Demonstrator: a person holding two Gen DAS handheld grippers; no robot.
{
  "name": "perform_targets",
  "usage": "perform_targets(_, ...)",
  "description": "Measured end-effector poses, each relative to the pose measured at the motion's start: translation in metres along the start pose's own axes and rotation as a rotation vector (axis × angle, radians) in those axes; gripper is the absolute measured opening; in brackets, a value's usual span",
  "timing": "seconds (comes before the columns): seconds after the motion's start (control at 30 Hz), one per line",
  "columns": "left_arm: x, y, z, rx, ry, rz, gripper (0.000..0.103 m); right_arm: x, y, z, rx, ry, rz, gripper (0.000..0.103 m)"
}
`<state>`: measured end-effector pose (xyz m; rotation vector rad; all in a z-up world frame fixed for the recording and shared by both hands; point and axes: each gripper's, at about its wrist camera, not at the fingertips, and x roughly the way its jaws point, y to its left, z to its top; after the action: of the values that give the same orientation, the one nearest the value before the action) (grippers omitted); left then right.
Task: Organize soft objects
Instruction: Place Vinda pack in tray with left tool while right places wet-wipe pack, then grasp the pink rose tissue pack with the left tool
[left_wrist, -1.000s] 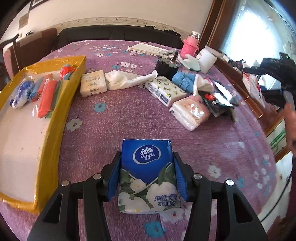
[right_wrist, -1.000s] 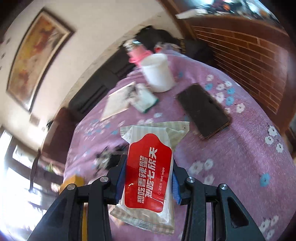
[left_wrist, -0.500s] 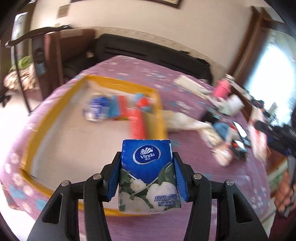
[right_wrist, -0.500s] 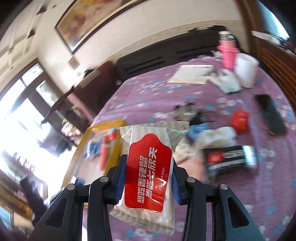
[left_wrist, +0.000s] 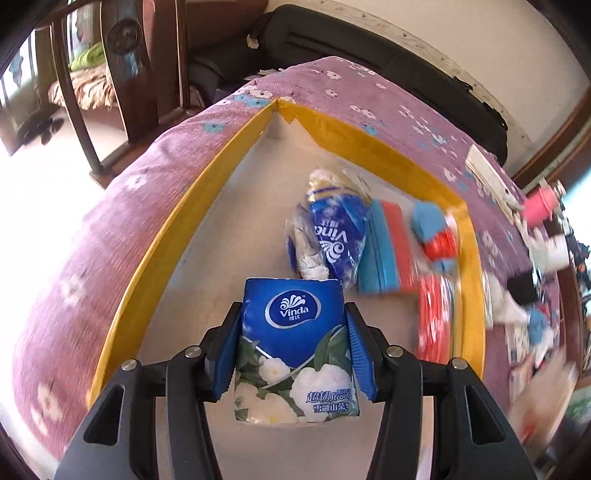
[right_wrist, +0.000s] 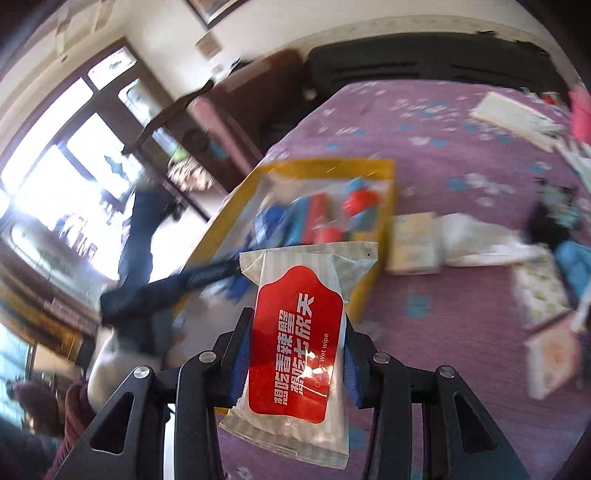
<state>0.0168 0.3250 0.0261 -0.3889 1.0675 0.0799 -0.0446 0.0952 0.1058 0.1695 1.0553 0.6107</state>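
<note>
- Left gripper (left_wrist: 293, 347) clamped on blue Vinda tissue pack (left_wrist: 295, 347), over yellow-rimmed cardboard tray (left_wrist: 166, 236): release on bare floor, clear of packs inside.
- Right gripper (right_wrist: 295, 363) clamped on red-labelled wet-wipe pack (right_wrist: 295, 347), near tray edge: drop beside.

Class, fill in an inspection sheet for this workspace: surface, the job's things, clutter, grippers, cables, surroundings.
Surface: purple floral cloth.
Job's things: yellow-rimmed tray holding a blue tissue bag and red and blue packs.
Clutter: white cloth, small packets, blurred.
Grippers: left gripper shut on Vinda tissue pack over the tray; right gripper shut on wet wipe pack.
Cables: nothing seen.
Surroundings: wooden chair, bright window.
</note>
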Motion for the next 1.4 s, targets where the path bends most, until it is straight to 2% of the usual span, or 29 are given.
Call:
perform_targets(0.13,0.006,0.009,0.021,-0.036,-0.047,-0.059,0.055,0.042,0.018,0.007,-0.044,0.088,0.019,0.046)
perform_targets(0.23,-0.004,0.021,0.019,-0.079,-0.075,-0.146,0.058,0.071,0.023,0.013,-0.048,0.143,0.026,0.046)
perform_targets(0.47,-0.060,0.033,-0.009,-0.036,-0.248,-0.150,0.072,0.119,0.014,0.036,-0.036,0.180,-0.040,0.046)
perform_targets(0.63,-0.081,0.042,-0.029,-0.040,-0.303,-0.145,0.074,0.137,0.013,0.050,-0.041,0.138,-0.111,0.049)
perform_targets(0.7,-0.087,0.042,-0.038,-0.051,-0.308,-0.147,0.074,0.138,0.011,0.057,-0.038,0.142,-0.104,0.053)
perform_targets(0.77,-0.091,0.039,-0.047,-0.042,-0.299,-0.137,0.075,0.126,0.011,0.055,-0.046,0.114,-0.083,0.059)
perform_targets(0.83,-0.096,0.035,-0.057,-0.028,-0.295,-0.130,0.075,0.110,0.013,0.052,-0.064,0.064,-0.062,0.070)
perform_targets(0.93,-0.105,0.029,-0.073,-0.014,-0.310,-0.115,0.075,0.087,0.014,0.045,-0.073,0.022,-0.045,0.071)
perform_targets(1.07,-0.118,0.013,-0.090,0.003,-0.322,-0.135,0.076,0.050,0.009,0.031,-0.081,-0.027,-0.044,0.071)
perform_targets(1.17,-0.126,-0.005,-0.102,0.045,-0.335,-0.141,0.082,0.016,-0.005,0.014,-0.076,-0.084,-0.073,0.072)
perform_targets(1.27,-0.129,-0.028,-0.114,0.090,-0.350,-0.144,0.083,-0.017,-0.021,-0.004,-0.054,-0.140,-0.110,0.075)
perform_targets(1.4,-0.123,-0.059,-0.131,0.146,-0.317,-0.170,0.083,-0.058,-0.049,-0.030,-0.013,-0.198,-0.147,0.076)
